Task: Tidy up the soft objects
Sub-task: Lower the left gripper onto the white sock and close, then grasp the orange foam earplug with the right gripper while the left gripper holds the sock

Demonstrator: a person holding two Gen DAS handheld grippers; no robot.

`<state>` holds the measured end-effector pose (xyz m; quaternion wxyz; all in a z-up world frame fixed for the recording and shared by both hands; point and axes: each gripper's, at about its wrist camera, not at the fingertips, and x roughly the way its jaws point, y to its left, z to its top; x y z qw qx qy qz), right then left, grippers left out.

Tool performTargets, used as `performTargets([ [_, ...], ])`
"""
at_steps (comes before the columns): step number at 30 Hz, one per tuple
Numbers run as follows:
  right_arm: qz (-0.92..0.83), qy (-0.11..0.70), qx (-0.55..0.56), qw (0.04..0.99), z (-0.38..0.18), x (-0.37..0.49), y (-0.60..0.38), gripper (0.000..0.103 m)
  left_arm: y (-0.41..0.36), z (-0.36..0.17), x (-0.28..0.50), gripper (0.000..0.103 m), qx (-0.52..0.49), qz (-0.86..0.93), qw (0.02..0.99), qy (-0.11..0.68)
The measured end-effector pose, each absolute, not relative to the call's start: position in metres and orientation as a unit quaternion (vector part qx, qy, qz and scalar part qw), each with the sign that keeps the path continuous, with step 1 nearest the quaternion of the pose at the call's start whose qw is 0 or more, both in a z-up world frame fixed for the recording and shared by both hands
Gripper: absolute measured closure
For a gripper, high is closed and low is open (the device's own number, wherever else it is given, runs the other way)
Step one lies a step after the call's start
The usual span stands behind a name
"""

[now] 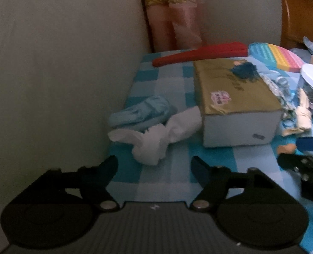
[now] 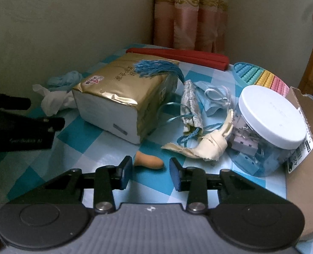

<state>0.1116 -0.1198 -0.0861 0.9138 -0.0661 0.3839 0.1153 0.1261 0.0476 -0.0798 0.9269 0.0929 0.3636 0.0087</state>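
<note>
**Two open grippers, each facing its own soft item on a checked cloth**

The right gripper (image 2: 151, 170) has its jaws partly open with nothing between the pads. Just beyond the tips lies a small orange soft piece (image 2: 149, 162), its long axis running across the gap, one end just behind the left pad; whether they touch cannot be told. Further out to the right is a crumpled cream cloth (image 2: 207, 146), then a clear jar with a white lid (image 2: 270, 118).

The left gripper (image 1: 154, 167) has its jaws wider apart, also empty. Straight ahead, near the tips but apart from them, sits a crumpled white tissue (image 1: 150, 141), with a pale blue cloth (image 1: 141, 110) behind it against the wall. A gold tissue pack (image 1: 237, 103) lies to their right.

The orange piece is likely the right hand's pick and the tissue the left's.
</note>
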Motion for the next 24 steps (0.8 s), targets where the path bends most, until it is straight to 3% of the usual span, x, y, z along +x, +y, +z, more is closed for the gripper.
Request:
performTargets([
  [11, 0.119, 0.377, -0.065, 0.916, -0.087, 0.111, -0.119, 0.059, 0.051, -0.088, 0.144, 0.038, 0.078, 0.022, 0.93, 0.358],
  [13, 0.119, 0.377, -0.064, 0.916, -0.087, 0.111, -0.119, 0.059, 0.052, -0.088, 0.146, 0.047, 0.077, 0.02, 0.931, 0.356],
  [19, 0.12, 0.375, -0.065, 0.917, -0.087, 0.112, -0.118, 0.059, 0.052, -0.089, 0.149, 0.049, 0.066, 0.012, 0.934, 0.35],
  [22, 0.118, 0.374, -0.065, 0.918, -0.088, 0.111, -0.117, 0.059, 0.052, -0.09, 0.151, 0.065, 0.066, 0.008, 0.934, 0.35],
  [24, 0.116, 0.372, -0.066, 0.918, -0.088, 0.11, -0.116, 0.059, 0.053, -0.09, 0.153, 0.068, 0.06, 0.005, 0.934, 0.353],
])
